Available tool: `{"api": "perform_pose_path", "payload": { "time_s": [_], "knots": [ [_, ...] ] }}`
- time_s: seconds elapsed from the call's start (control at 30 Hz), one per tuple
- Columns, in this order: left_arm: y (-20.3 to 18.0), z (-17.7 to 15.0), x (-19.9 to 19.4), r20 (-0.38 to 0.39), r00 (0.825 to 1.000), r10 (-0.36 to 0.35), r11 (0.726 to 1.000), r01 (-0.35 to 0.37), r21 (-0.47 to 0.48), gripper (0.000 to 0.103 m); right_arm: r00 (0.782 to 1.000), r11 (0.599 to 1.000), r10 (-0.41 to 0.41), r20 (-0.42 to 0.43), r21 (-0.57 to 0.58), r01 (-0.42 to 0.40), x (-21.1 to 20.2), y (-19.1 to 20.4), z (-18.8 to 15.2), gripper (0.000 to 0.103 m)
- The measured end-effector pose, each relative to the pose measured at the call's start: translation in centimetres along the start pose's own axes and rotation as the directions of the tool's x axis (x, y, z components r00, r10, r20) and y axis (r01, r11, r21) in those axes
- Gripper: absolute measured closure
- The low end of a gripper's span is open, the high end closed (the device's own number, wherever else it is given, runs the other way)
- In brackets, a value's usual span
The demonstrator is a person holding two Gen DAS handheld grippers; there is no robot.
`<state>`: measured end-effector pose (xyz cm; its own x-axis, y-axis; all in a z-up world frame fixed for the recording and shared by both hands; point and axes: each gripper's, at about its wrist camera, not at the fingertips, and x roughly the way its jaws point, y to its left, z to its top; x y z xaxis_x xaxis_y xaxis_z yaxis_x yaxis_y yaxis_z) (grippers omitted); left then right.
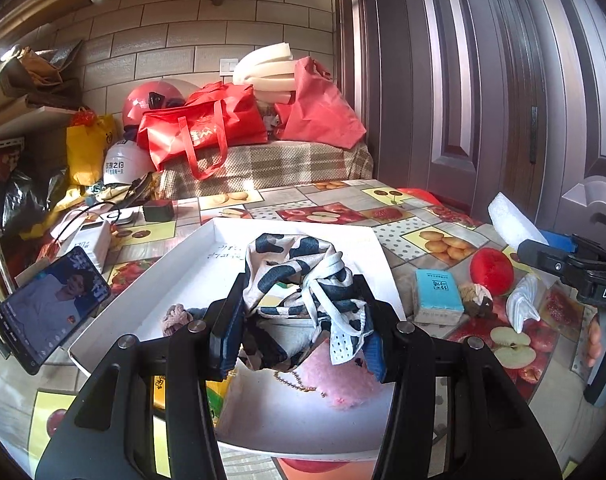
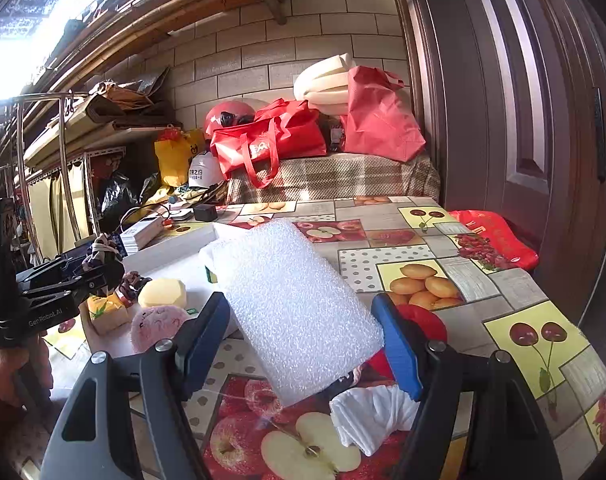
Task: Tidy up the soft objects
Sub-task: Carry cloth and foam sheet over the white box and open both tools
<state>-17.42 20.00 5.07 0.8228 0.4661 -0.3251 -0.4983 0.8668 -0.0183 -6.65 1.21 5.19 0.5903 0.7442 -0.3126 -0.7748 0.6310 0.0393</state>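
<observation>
Now L tongs [image 1: 303, 332] clamp patterned cloth [image 1: 303, 276], R tongs [image 2: 303, 340] foam sheet [image 2: 291, 300].

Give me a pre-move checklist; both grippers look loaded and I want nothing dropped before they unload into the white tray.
1. Left gripper clamps the cow-print cloth: ok.
2. Right gripper holds the white foam sheet: ok, though it sits tilted.
3. Cloth is over the white tray: ok.
4. Free floor in tray: not ok near the front, where the pink plush lies; the far end is bare.
5. Foam sheet is over the tray: not ok, mostly above the tablecloth.
6. Cloth straps clear of the fingers: cannot tell.
</observation>
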Motion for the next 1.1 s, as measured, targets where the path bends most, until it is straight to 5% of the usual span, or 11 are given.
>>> {"api": "perform_pose_path", "payload": {
  "time_s": [0.63,1.1],
  "knots": [
    [5.4,1.2,4.8,-0.034,0.986,0.164,0.984,-0.166,-0.064,0.054,0.988,0.988,0.151,-0.041,-0.007,-0.151,8.1,5.3,1.4,0.029],
    [7.5,1.6,7.2,-0.111,0.982,0.151,0.974,-0.167,-0.153,0.054,0.971,0.98,0.191,-0.141,-0.024,-0.197,12.6,8.8,2.2,0.029]
  ]
}}
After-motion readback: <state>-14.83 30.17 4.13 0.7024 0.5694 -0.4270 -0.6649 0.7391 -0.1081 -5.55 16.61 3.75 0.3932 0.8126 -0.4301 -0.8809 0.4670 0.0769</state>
